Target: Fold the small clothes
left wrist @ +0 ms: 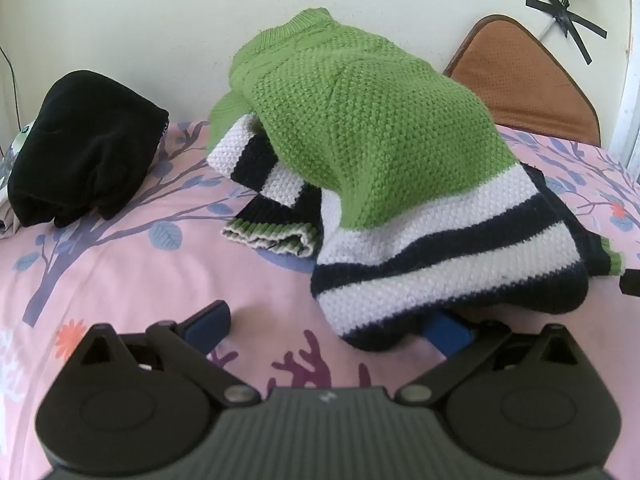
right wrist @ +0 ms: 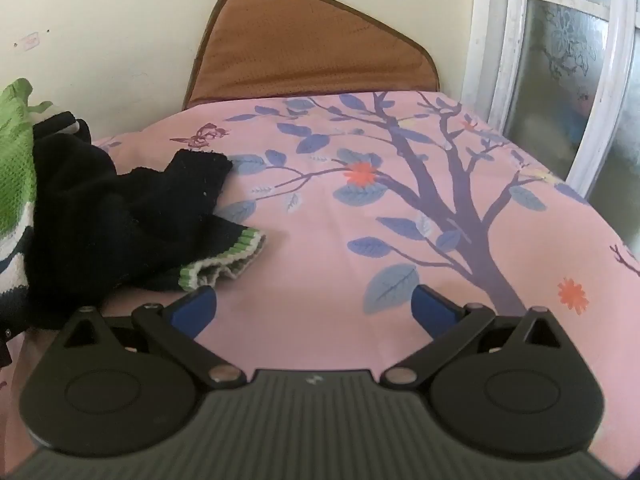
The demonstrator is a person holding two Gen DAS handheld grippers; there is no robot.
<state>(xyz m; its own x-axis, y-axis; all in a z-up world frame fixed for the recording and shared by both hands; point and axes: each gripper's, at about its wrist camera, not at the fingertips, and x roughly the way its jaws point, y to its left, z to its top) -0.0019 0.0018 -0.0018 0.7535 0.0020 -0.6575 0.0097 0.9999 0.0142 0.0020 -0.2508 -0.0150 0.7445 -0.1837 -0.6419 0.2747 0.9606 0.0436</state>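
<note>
A small knitted sweater [left wrist: 372, 152], green on top with white and navy stripes below, lies crumpled in a heap on the pink bedsheet [left wrist: 132, 280]. One striped sleeve with a ribbed cuff [left wrist: 272, 236] sticks out to the left. My left gripper [left wrist: 328, 328] stands open just in front of the heap's lower hem, and the hem droops over its right blue pad [left wrist: 446, 330]. In the right wrist view the sweater's dark side and a ribbed cuff [right wrist: 224, 260] lie at the left. My right gripper [right wrist: 314, 308] is open over bare sheet, its left pad close to that cuff.
A folded black garment [left wrist: 84, 144] sits at the left on the bed. A brown cushion [right wrist: 308, 48] leans against the cream wall behind. A white-framed window [right wrist: 560, 80] borders the bed on the right. The pink tree-print sheet [right wrist: 400, 240] stretches right of the sweater.
</note>
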